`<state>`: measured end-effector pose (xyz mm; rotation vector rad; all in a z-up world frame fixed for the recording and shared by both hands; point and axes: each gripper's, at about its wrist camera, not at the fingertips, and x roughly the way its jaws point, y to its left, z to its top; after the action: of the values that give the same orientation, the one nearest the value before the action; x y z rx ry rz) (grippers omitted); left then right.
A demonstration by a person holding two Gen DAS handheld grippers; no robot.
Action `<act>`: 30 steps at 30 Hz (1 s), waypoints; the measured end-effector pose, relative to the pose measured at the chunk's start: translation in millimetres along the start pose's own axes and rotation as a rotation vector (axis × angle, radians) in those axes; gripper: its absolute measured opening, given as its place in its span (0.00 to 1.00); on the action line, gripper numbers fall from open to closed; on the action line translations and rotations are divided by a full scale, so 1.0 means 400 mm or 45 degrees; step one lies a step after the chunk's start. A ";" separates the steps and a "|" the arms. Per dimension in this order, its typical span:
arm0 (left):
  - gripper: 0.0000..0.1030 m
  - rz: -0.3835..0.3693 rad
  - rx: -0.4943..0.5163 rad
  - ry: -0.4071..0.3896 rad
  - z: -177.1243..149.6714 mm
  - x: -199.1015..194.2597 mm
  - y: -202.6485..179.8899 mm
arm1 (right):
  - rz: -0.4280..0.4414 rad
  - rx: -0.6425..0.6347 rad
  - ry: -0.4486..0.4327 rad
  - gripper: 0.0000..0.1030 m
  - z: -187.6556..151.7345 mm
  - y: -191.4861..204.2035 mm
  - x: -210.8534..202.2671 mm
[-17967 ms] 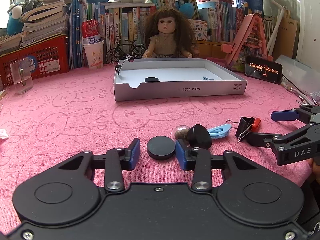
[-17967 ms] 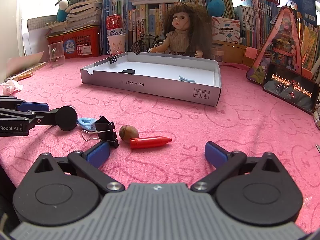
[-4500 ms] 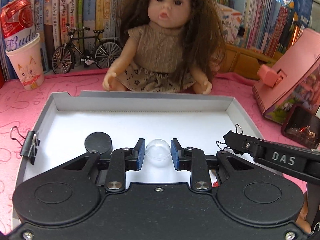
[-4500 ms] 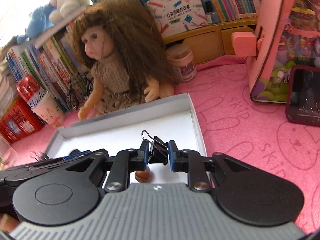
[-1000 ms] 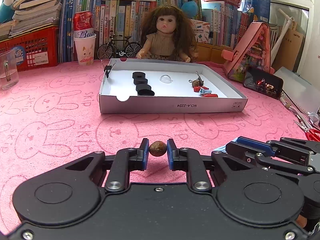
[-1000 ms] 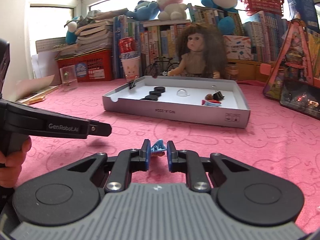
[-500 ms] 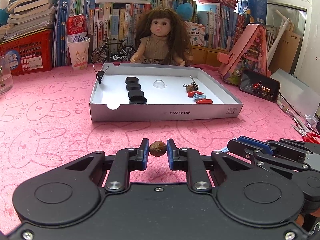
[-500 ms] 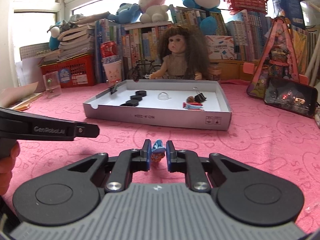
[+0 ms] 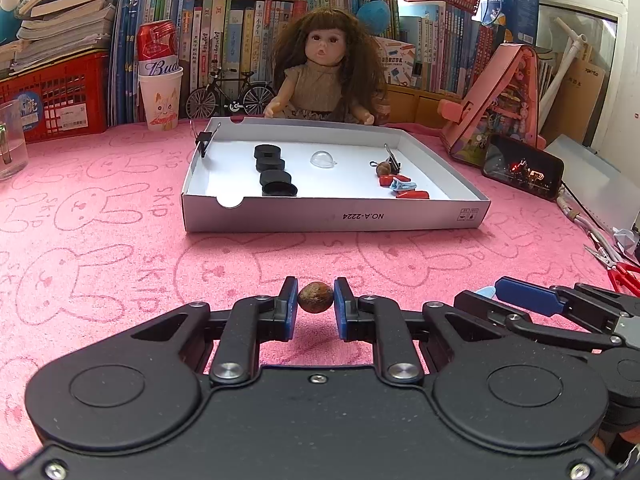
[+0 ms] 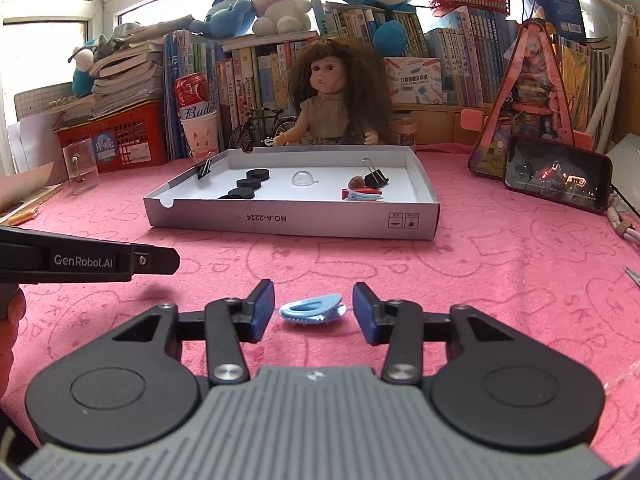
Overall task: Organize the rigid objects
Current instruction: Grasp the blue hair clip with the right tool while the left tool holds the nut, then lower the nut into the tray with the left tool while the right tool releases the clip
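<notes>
My left gripper (image 9: pixel 316 307) is shut on a brown nut (image 9: pixel 315 303), low over the pink cloth in front of the white box (image 9: pixel 336 212). My right gripper (image 10: pixel 313 312) is open, and a light blue hair clip (image 10: pixel 312 308) lies on the cloth between its fingers. The box (image 10: pixel 292 220) holds several black discs (image 9: pixel 274 172), a clear dome (image 9: pixel 322 159), a black binder clip (image 9: pixel 394 160), a nut, red pieces and a blue clip (image 9: pixel 400 185). Another binder clip (image 9: pixel 204 142) is on its left wall. The right gripper also shows at the right of the left wrist view (image 9: pixel 528 300).
A doll (image 9: pixel 326 80) sits behind the box, with a toy bicycle (image 9: pixel 230 96), a paper cup with a can (image 9: pixel 160 92) and a red basket (image 9: pixel 56 100). A phone (image 9: pixel 522 170) and a pink toy house (image 9: pixel 496 96) stand at the right. Scissors (image 9: pixel 618 268) lie far right. A glass (image 10: pixel 80 166) stands left.
My right gripper has opened and the blue hair clip now lies on the cloth between its fingers. My left gripper still holds the nut and has moved little.
</notes>
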<state>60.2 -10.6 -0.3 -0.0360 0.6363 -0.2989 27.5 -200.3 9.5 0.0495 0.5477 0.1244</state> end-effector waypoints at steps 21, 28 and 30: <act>0.17 -0.015 0.027 -0.063 0.061 0.013 -0.022 | -0.022 0.047 -0.080 0.42 0.069 -0.033 0.015; 0.17 -0.041 0.001 -0.070 0.143 0.066 -0.037 | -0.038 0.118 -0.083 0.42 0.147 -0.071 0.060; 0.17 -0.046 -0.010 -0.067 0.166 0.086 -0.041 | -0.047 0.147 -0.072 0.42 0.164 -0.084 0.079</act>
<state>121.2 -40.1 35.4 -0.0624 0.5851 -0.3294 91.9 -230.2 46.4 0.1546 0.4986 0.0555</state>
